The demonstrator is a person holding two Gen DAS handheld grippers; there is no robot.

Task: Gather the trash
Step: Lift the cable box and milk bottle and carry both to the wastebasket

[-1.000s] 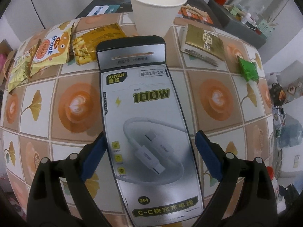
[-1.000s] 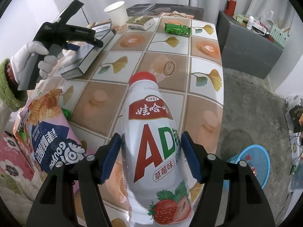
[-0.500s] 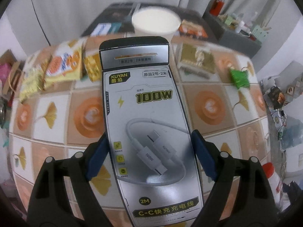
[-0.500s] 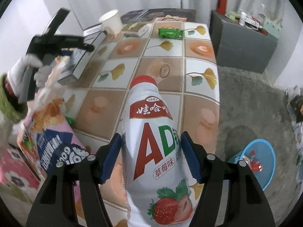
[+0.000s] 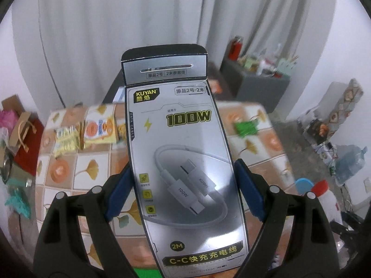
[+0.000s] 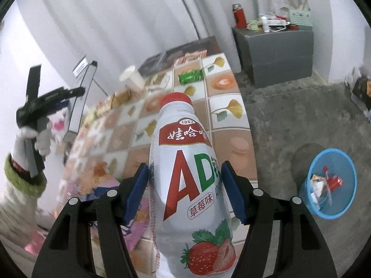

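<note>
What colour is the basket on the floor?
The basket is bright blue, with some wrappers inside. It shows best in the right wrist view.

A grey cabinet is standing beside white curtains. A red flask is sitting on top. A large water jug is resting on the floor.

Left tool, right tool: both clamped, tilted down.

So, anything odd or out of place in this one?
Nothing spilled or damaged. Wrappers and a paper cup litter the table, as expected. The left gripper holds a cable box, the right gripper a bottle; the bin stands upright.
</note>
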